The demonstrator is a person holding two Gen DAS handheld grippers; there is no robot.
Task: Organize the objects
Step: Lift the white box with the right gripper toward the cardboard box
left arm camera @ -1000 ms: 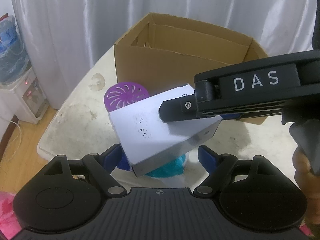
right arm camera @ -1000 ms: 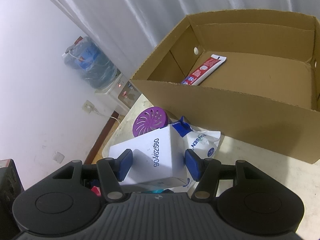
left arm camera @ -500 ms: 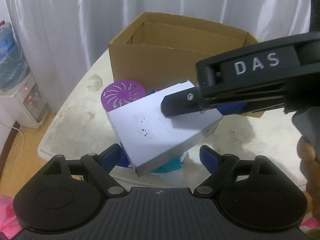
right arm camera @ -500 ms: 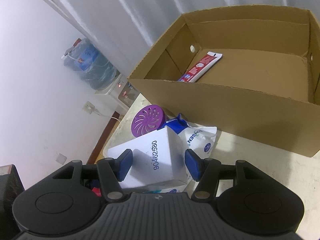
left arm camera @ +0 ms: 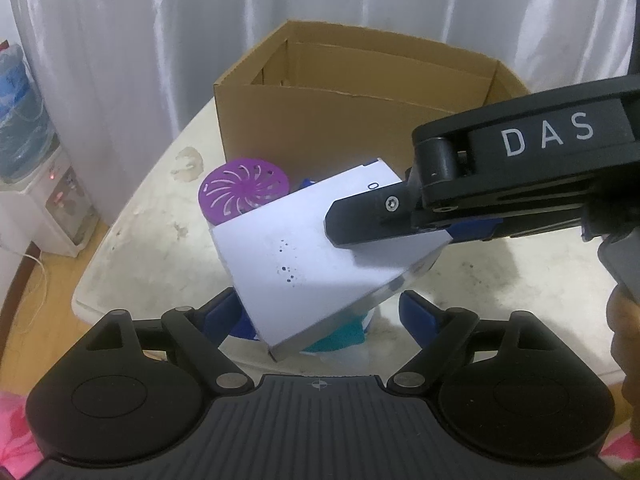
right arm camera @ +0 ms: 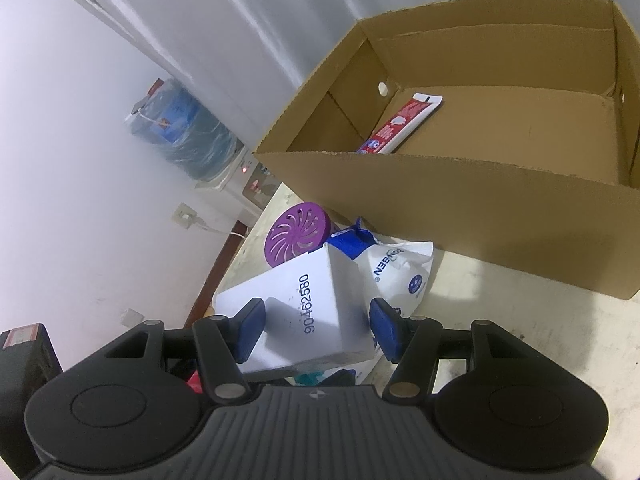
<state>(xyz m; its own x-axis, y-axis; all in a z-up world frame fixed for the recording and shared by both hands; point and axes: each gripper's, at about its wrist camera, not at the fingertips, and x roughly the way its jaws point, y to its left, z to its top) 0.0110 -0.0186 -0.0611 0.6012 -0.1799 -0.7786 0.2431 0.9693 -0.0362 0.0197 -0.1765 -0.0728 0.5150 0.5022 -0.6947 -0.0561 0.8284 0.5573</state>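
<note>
A white box (left arm camera: 304, 248) printed with a number hangs tilted above the table, one corner pointing down. My right gripper (right arm camera: 316, 328) is shut on it, a blue pad on each side; in the left wrist view that right gripper (left arm camera: 400, 220) reaches in from the right. My left gripper (left arm camera: 320, 310) is open below the box, whose low corner dips between the fingers, and the right finger stands apart from it. Behind stands an open cardboard box (right arm camera: 480, 220) with a red toothpaste tube (right arm camera: 400, 124) inside.
On the table (left arm camera: 152, 248) under the white box lie a purple vented disc (right arm camera: 298, 234), a white and blue packet (right arm camera: 400, 276) and something teal (left arm camera: 340, 336). A water dispenser (left arm camera: 40, 200) stands on the floor at left. White curtains hang behind.
Hardly anything: the white box stays in the right gripper's grip at the same tilt, and both views have shifted only slightly.
</note>
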